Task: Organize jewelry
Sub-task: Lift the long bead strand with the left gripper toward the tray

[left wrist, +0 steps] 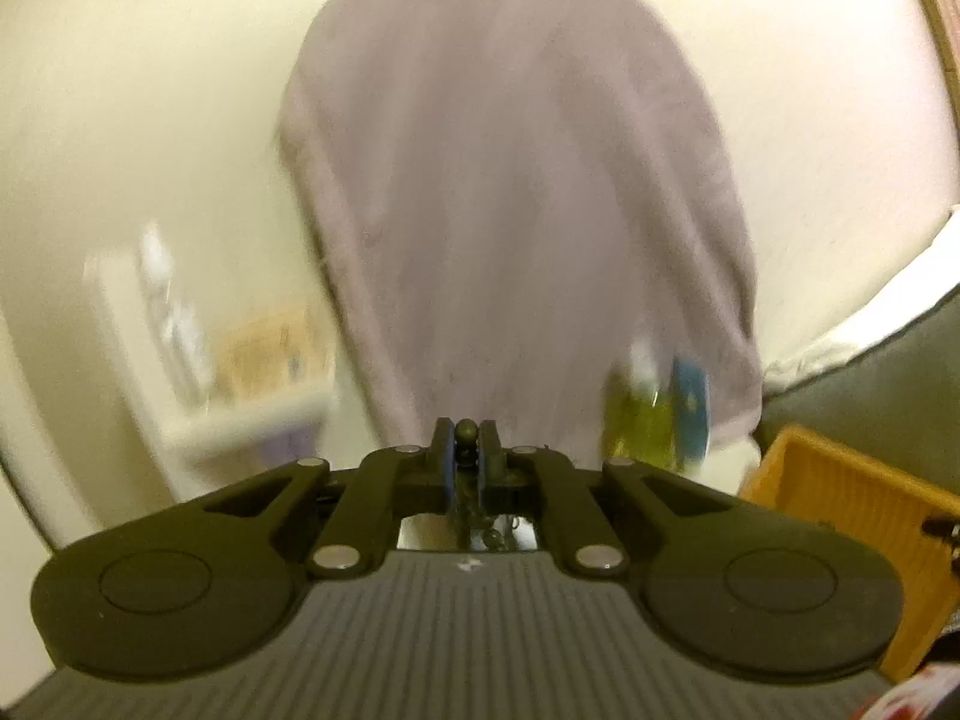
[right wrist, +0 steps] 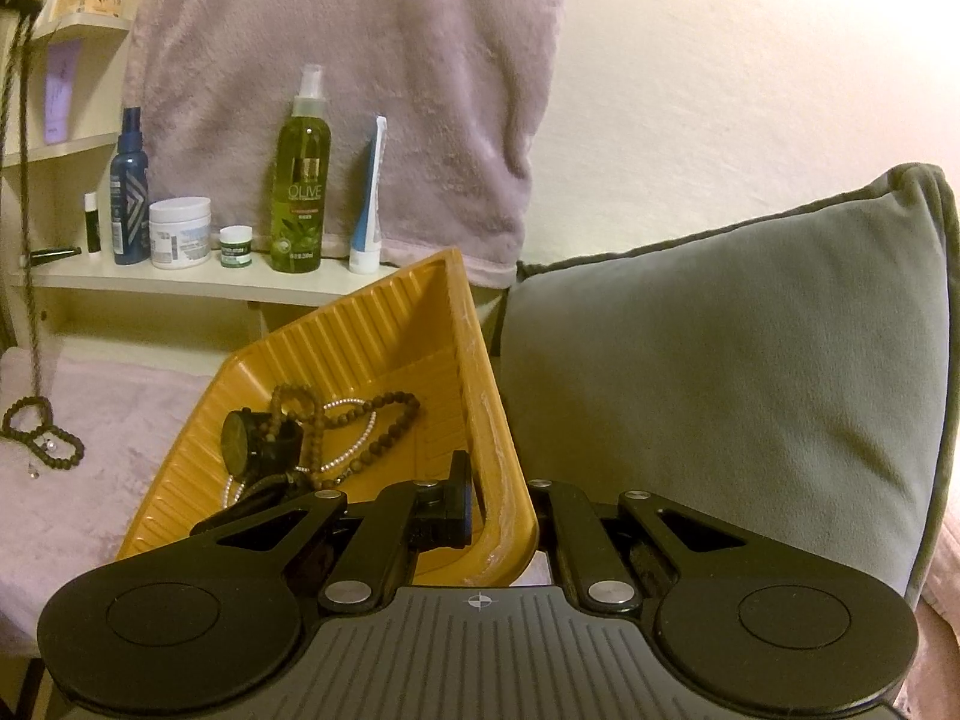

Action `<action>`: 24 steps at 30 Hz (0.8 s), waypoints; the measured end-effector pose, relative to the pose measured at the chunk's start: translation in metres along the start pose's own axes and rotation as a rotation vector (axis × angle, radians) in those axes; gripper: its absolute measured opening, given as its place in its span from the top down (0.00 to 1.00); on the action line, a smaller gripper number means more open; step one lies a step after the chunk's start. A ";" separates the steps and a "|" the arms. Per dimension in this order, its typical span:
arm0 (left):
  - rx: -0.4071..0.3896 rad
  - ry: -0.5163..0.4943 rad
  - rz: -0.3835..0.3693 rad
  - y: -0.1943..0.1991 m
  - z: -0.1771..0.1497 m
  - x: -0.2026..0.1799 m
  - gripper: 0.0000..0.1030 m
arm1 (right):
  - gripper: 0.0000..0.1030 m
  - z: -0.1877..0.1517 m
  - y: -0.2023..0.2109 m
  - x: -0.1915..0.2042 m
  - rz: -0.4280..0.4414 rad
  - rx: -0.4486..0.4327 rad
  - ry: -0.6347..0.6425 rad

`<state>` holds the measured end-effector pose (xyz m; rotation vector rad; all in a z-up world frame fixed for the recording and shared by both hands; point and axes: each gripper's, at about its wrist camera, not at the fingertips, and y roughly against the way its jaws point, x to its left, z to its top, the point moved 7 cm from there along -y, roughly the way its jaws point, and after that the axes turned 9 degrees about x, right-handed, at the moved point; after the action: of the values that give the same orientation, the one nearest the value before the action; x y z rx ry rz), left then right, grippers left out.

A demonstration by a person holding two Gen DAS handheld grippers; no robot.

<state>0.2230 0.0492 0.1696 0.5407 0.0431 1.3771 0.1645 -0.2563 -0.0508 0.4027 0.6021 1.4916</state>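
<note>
Jewelry partly gathered in the tray

Right gripper fingers clamp the yellow tray rim; necklaces inside. Left gripper pinches a bead necklace trailing off the bed, not yet in.

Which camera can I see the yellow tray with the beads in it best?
The right wrist view. It shows the yellow tray sharp and tilted, with bead necklaces and a watch inside. The left wrist view catches only a blurry corner of it, nothing inside.
</note>
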 end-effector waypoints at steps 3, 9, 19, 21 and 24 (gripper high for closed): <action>-0.050 -0.013 -0.026 0.008 0.027 -0.008 0.94 | 0.94 0.000 0.000 0.000 0.001 -0.001 -0.001; -0.151 -0.031 -0.081 0.025 0.077 -0.028 0.94 | 0.94 0.002 0.001 0.001 0.005 -0.005 -0.001; -0.223 -0.047 -0.260 0.022 0.129 -0.094 0.94 | 0.94 0.002 0.001 0.000 0.011 -0.010 -0.011; -0.219 -0.046 -0.299 0.018 0.132 -0.108 0.94 | 0.94 0.002 0.002 0.000 0.012 -0.010 -0.012; -0.221 -0.042 -0.345 0.016 0.138 -0.127 0.94 | 0.94 0.001 0.002 0.000 0.011 -0.013 -0.011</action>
<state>0.2280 -0.1154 0.2612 0.3570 -0.0476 1.0177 0.1641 -0.2561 -0.0487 0.4046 0.5819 1.5020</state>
